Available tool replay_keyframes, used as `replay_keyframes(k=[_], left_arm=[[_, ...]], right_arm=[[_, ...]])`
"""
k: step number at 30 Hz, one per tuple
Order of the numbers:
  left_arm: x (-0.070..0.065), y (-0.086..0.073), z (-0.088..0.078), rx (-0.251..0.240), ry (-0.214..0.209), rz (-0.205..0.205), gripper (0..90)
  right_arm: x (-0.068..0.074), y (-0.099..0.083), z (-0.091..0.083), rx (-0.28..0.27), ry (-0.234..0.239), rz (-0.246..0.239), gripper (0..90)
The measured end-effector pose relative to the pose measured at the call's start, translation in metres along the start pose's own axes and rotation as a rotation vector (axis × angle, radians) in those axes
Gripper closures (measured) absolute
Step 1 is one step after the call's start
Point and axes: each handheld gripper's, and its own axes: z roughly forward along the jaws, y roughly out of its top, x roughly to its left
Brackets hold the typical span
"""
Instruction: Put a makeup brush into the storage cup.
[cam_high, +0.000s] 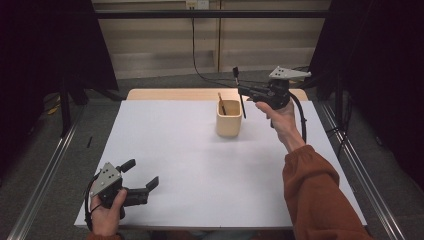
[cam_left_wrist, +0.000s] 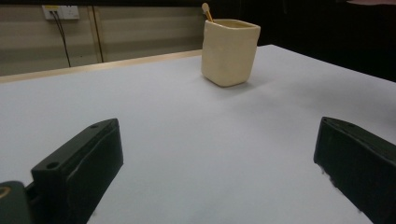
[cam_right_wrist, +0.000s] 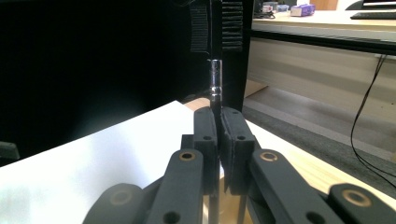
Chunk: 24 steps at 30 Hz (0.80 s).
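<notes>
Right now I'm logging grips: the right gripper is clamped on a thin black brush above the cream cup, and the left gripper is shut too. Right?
Not quite. The left gripper is open with nothing between its jaws, as the left gripper view shows. The right gripper is clamped on the brush, by the cup.

Black brush (cam_high: 240, 92): thin, dark-handled, with a clear or silvery collar below the bristle end, as the right gripper view shows (cam_right_wrist: 215, 79). It is clamped upright between the right tongs (cam_high: 242, 90), clear of the table (cam_high: 165, 165), its lower end hanging just beside the cup's rim.

Cream cup (cam_high: 229, 119): squarish, upright on the table, containing one wooden-handled stick (cam_high: 221, 103) leaning inside.
</notes>
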Motion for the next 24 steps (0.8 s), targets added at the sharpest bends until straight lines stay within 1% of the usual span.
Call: replay_keyframes(k=[1,2,9,11,12,17,19,24], left_arm=[[-0.001,0.000,0.000,-0.005,0.002,-0.013,1.3],[-0.001,0.000,0.000,-0.005,0.001,-0.014,1.3],[0.000,0.000,-0.001,-0.005,0.003,-0.010,1.3],[0.000,0.000,0.000,-0.004,0.003,-0.014,1.4],[0.000,0.000,0.000,0.002,0.003,-0.002,1.4],[0.000,0.000,0.000,0.000,0.002,-0.007,1.3],[0.000,0.000,0.000,-0.001,0.004,-0.008,1.4],[0.001,0.000,-0.001,-0.005,0.003,-0.009,1.4]], right_arm=[[-0.001,0.001,0.000,-0.002,-0.002,-0.001,86.2],[-0.002,0.003,0.001,-0.002,-0.009,-0.005,86.2],[-0.007,0.009,0.005,0.005,-0.026,-0.011,86.2],[-0.007,0.010,0.006,-0.003,-0.030,-0.006,86.2],[-0.007,0.010,0.007,-0.009,-0.028,-0.003,86.2],[-0.007,0.009,0.015,0.005,-0.040,-0.009,86.2],[-0.007,0.008,0.018,0.011,-0.048,-0.021,86.1],[-0.012,0.009,0.027,0.011,-0.057,-0.015,86.1]])
